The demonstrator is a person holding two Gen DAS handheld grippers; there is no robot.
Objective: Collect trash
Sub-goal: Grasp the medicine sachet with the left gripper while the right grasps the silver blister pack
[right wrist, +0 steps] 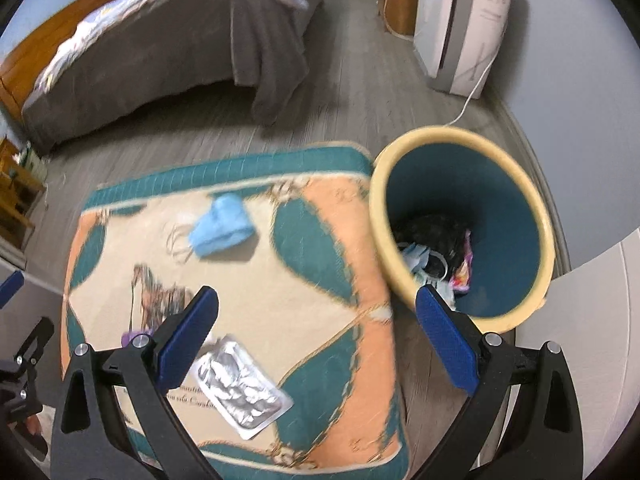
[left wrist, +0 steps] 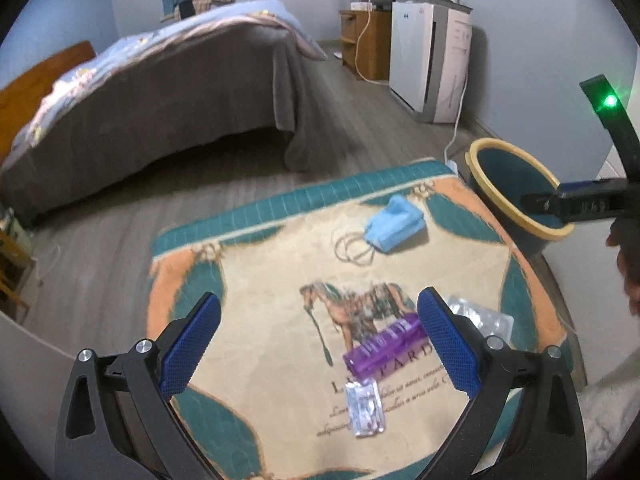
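A patterned rug [left wrist: 280, 272] lies on the floor with trash on it: a blue face mask [left wrist: 394, 222] [right wrist: 222, 226], a purple box [left wrist: 386, 346], a small foil packet [left wrist: 365, 410] and a silver blister pack [left wrist: 482, 316] [right wrist: 242, 386]. A teal bin with a cream rim [right wrist: 464, 224] [left wrist: 516, 188] stands beside the rug's right edge and holds some trash. My left gripper [left wrist: 320, 340] is open and empty above the purple box. My right gripper [right wrist: 316, 344] is open and empty above the rug's right edge, beside the bin.
A bed with a grey cover [left wrist: 168, 88] stands at the back left. A white appliance [left wrist: 434, 60] with a cable and a wooden cabinet [left wrist: 366, 44] stand by the far wall. A white surface [right wrist: 588, 300] rises at the right. Wooden furniture [right wrist: 16, 196] is at the left.
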